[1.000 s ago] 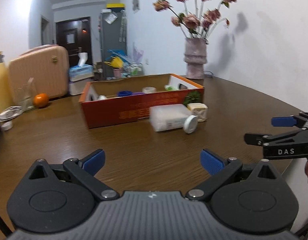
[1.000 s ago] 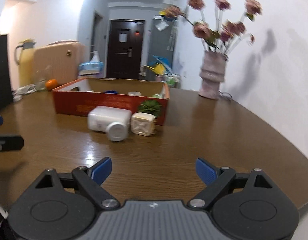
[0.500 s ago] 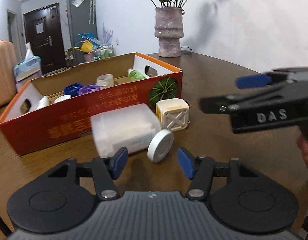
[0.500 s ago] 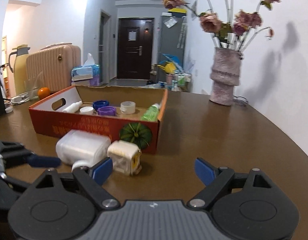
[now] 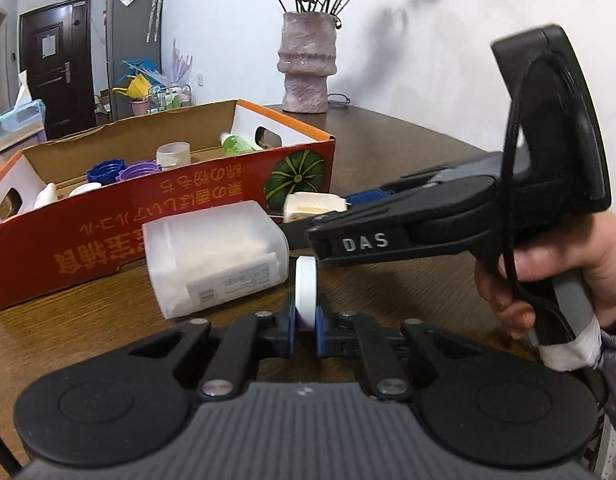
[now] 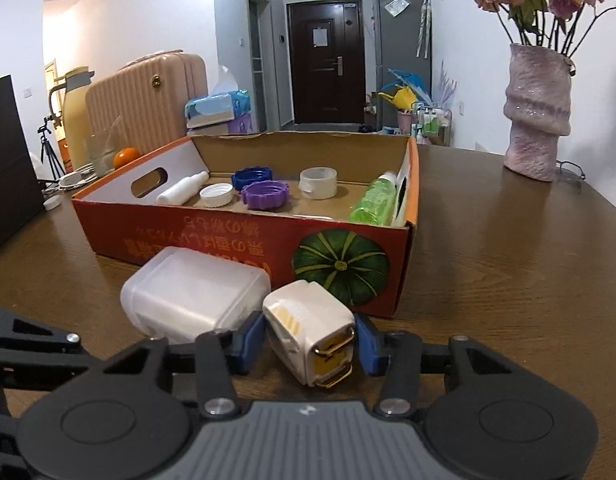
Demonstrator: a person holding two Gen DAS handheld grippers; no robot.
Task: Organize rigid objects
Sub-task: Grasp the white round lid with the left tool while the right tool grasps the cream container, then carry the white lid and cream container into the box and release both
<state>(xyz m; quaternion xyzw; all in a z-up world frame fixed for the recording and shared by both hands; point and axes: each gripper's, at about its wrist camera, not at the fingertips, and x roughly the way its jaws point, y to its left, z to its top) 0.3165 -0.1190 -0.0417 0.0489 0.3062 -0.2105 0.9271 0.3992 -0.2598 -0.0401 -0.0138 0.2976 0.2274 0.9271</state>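
Both grippers have come forward from bare table to the things lying before the red cardboard box (image 5: 159, 200). Left wrist view: the left gripper (image 5: 305, 322) has closed, its jaws clamped on the white cap (image 5: 305, 280) of the translucent jar (image 5: 215, 256). Right wrist view: the right gripper (image 6: 310, 346) has been closing, its blue pads flanking the tilted cream container (image 6: 308, 328); contact is unclear.

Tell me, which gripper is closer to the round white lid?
Left. The left gripper has its jaws shut on the round white lid; the right gripper is off beside it, around the cream box.
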